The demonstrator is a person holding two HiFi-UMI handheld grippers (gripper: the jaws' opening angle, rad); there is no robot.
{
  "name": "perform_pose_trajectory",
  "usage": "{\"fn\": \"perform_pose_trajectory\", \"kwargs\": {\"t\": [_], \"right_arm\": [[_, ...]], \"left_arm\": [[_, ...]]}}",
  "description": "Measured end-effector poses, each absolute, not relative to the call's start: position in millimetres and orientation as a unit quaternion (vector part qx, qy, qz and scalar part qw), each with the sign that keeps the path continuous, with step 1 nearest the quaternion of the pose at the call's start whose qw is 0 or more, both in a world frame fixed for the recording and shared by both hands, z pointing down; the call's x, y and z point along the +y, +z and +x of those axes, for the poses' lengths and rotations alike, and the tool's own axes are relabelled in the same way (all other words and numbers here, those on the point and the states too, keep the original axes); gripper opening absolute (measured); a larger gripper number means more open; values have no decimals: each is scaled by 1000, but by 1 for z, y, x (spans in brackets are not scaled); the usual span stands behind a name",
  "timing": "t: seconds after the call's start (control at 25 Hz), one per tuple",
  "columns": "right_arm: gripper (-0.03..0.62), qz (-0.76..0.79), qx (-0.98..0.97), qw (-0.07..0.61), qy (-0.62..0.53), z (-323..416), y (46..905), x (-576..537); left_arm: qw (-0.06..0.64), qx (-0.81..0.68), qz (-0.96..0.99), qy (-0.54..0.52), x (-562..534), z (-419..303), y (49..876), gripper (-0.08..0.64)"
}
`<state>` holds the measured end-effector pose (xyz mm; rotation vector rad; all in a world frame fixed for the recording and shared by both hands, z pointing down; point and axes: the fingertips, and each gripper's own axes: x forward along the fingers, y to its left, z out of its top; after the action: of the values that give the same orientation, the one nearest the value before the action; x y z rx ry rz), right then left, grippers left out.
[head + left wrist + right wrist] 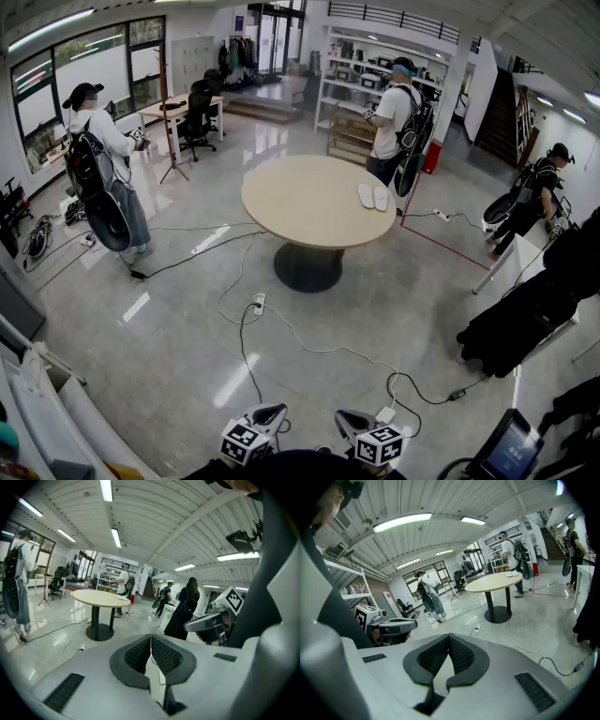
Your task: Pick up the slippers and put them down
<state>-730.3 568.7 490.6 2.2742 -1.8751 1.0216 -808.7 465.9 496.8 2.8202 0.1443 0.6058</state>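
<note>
A pair of white slippers (373, 197) lies side by side near the right edge of a round beige table (300, 202), far ahead of me. In the left gripper view the slippers (123, 597) show as a pale patch on the table (101, 597); in the right gripper view they (512, 574) rest on the tabletop (494, 582). My left gripper (267, 420) and right gripper (352, 424) sit at the bottom edge of the head view, close together and far from the table. Both are shut with nothing between the jaws (151, 644) (449, 646).
Cables and a power strip (257, 305) trail over the glossy floor between me and the table. A person with a backpack (101, 169) stands at left, another (396, 122) behind the table, a third (530, 202) at right. Black bags (525, 309) and a tablet (511, 450) sit at right.
</note>
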Motion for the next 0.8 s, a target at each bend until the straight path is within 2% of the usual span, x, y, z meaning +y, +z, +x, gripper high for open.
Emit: {"fn": "perform_pose_trajectory", "kwargs": {"t": [0.6,0.8], "right_arm": [[14,746,-585,-25,315,-693,488,628],[15,761,-587,-11,278,-681,487,643]], "left_arm": [[99,64,967,225,523,-774,488,23],[76,53,973,214,533,-768,489,23]]}}
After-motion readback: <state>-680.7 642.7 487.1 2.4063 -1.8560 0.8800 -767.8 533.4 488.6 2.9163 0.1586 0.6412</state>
